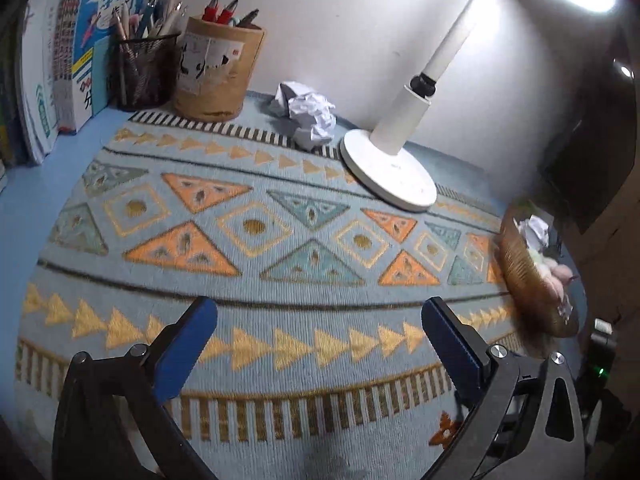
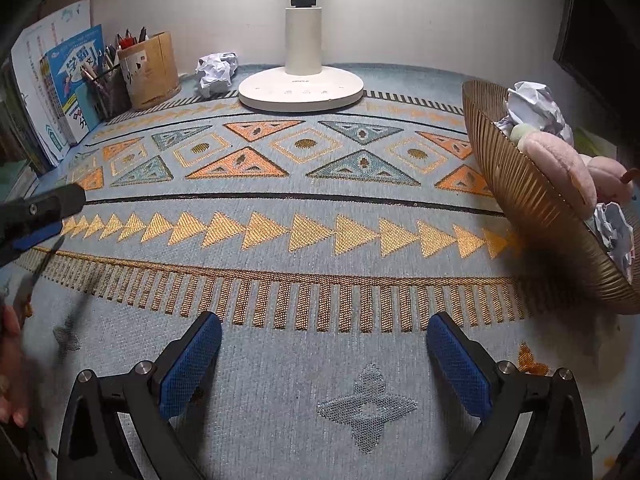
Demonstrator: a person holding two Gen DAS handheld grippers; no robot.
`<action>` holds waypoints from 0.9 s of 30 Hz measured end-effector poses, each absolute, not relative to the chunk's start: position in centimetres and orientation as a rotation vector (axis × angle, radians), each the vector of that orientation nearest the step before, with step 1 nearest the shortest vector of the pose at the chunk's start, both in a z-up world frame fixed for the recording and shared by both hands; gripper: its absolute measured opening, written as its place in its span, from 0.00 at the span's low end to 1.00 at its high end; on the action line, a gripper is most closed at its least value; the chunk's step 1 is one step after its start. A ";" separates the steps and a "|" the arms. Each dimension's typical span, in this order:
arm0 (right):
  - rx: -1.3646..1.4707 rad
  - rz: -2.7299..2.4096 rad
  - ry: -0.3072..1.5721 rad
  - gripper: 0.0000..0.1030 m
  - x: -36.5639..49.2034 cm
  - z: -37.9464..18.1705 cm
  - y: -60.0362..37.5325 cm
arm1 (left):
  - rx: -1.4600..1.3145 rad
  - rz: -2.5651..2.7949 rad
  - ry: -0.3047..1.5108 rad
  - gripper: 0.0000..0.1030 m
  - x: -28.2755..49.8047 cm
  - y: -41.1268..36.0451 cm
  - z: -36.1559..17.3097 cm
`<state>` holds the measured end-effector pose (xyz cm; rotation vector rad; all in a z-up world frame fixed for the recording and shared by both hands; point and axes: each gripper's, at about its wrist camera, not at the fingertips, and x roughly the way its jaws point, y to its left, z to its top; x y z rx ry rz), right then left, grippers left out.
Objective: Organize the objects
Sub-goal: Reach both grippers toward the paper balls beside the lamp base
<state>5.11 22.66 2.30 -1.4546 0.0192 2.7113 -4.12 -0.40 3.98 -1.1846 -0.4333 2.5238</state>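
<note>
Both hand-held grippers (image 1: 316, 320) (image 2: 324, 334) gape above woven mat (image 2: 320, 248).

Blue, orange triangle-patterned mat (image 2: 304, 208)

Left gripper (image 1: 318, 336): two black angular arms, each tipped with a blue textured pad (image 1: 188, 346), round silver screws at the joints (two per side). Triangular cut-out in the right-side arm. Small green light (image 1: 599, 371) on black hardware at the far right edge, hard to tell what it belongs to.

Right gripper (image 2: 324, 354): same build, black arms, blue mesh-pattern pads (image 2: 192, 364), silver screws, triangular cut-outs in both arms.

From the right wrist view, the left gripper shows at the left edge as a black finger (image 2: 48, 204) with a blue strip and one small screw. Fingertips of a hand (image 2: 12, 364) at the lower left, blurred.
</note>
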 end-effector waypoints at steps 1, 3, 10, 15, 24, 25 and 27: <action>-1.489 2.721 0.032 1.00 4.8 2.4 22.9 | -1.181 2.504 -0.477 0.99 -5.8 -1.1 4.5; -1.559 2.746 0.016 1.00 3.8 2.6 22.8 | -1.183 2.426 -0.630 0.99 -9.7 -2.5 5.2; -1.409 2.937 -0.056 0.98 -4.5 7.9 18.6 | -1.207 2.340 -0.782 0.99 -22.1 -1.4 6.1; -1.181 3.012 -0.198 0.98 -11.4 8.9 14.4 | -1.247 2.548 -0.517 0.99 -27.7 2.0 4.3; -1.261 3.149 -0.130 0.89 -18.2 5.5 13.1 | -1.267 2.426 -0.772 0.99 -30.2 0.2 4.0; -1.258 3.179 -0.137 0.89 -18.3 5.7 13.0 | -1.262 2.398 -0.814 0.99 -30.1 -0.1 4.1; -1.297 3.178 -0.146 0.89 -18.2 6.1 13.5 | -1.285 2.361 -0.781 0.99 -30.0 0.6 4.6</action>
